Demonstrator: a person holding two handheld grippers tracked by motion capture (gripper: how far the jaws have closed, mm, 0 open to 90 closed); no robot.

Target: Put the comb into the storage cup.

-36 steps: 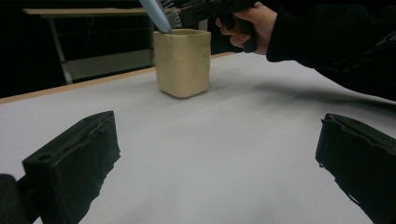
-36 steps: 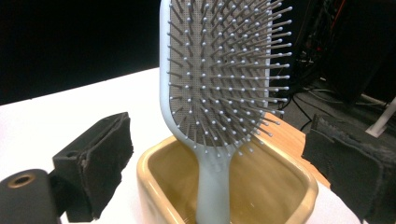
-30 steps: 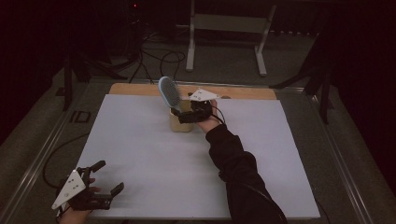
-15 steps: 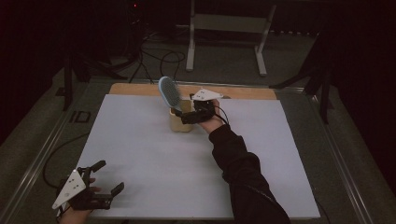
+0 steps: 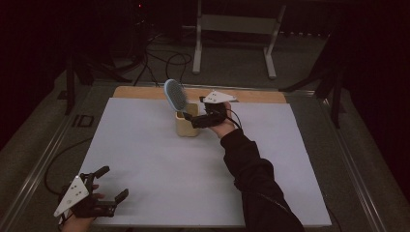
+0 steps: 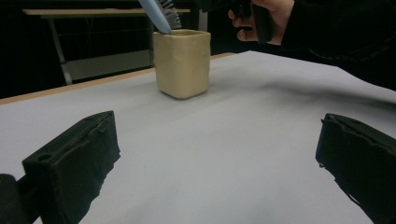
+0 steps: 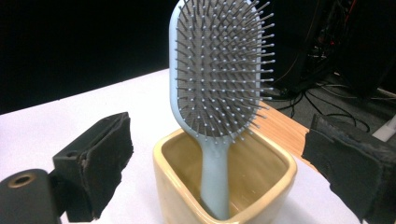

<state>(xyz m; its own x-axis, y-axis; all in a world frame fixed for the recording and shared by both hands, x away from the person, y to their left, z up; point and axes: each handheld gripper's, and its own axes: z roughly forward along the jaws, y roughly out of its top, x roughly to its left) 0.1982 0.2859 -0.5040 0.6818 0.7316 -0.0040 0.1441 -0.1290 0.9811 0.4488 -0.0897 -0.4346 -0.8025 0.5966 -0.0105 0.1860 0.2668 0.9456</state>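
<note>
The brush is standing handle-down in the cup at the table's far middle, so the right gripper is hovering beside it, jaws apart, while the left gripper is idling wide open at the near left

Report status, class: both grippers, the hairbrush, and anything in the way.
Right gripper open, jaws either side of the hairbrush, not touching. Brush stands handle-down, leaning in the yellow cup. Left gripper open, idle near the table's front edge. Nothing blocking.
</note>
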